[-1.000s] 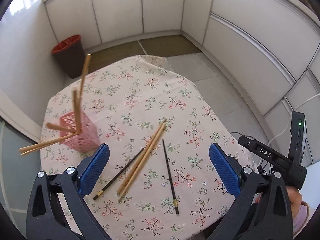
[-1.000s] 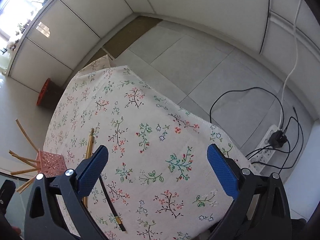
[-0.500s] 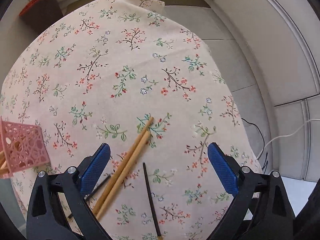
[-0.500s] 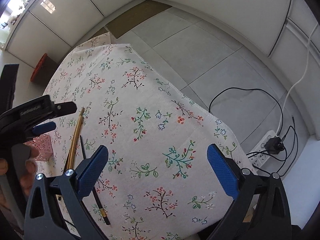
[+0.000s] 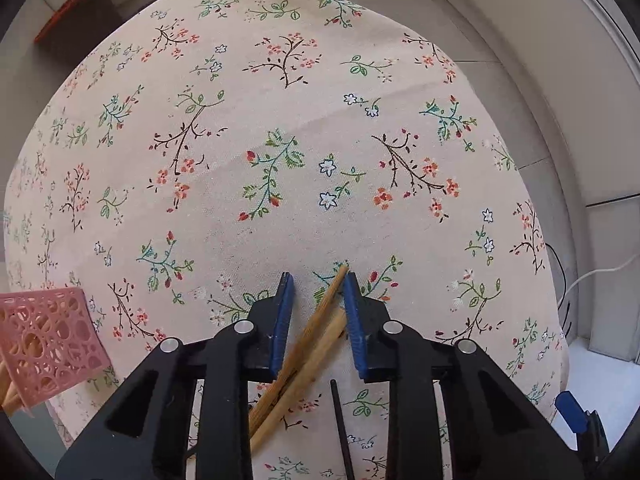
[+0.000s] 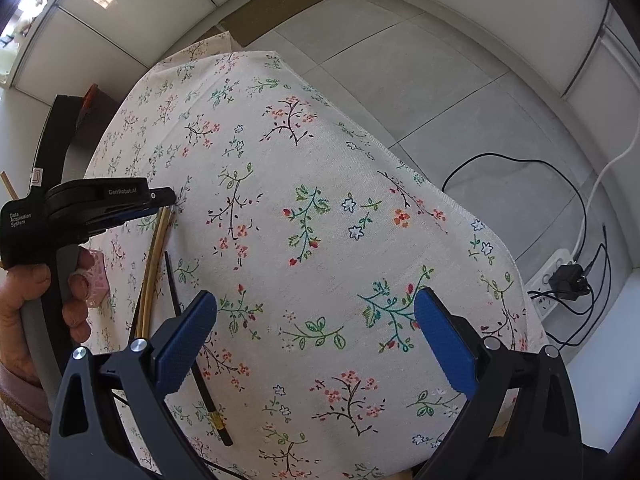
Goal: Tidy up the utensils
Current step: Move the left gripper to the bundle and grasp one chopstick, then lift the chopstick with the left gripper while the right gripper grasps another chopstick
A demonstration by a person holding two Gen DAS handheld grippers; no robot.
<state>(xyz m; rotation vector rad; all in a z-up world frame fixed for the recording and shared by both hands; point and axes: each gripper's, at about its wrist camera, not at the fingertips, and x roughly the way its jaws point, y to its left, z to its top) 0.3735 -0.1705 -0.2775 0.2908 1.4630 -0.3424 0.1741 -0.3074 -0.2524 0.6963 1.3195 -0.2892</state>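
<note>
Bamboo chopsticks [image 5: 316,344], two pale round sticks lying side by side, rest on the floral-print cotton tablecloth [image 5: 280,100] with their far tips between the blue pads of the left gripper [image 5: 318,300]. That gripper points straight down at the cloth, and its jaws have just been closing around the pair. A narrow gap shows on the left pad's side, while the right pad appears to touch the upper stick; whether a firm grip is made cannot be told.

Judgement on the step in hand: the pickup should be completed squarely. Both sticks need to sit between the pads before any lift, since a hold near the tips could let the long ends swing or one stick slip free. Closing fully and raising slowly would test the hold.

One thin black chopstick [image 5: 340,424] lies just beside the bamboo pair. A second dark stick may lie on the pair's other side; it is too thin to confirm in either view. Neither should be dragged along.

A pink perforated plastic holder [image 5: 48,344] stands well apart at the left, with bamboo sticks already in it, and is the likely destination.

Seen from the right wrist, the right gripper [image 6: 316,340] hangs above bare cloth with its jaws spread wide and nothing between them. A hand [image 6: 48,292] grips the left tool's handle.
</note>
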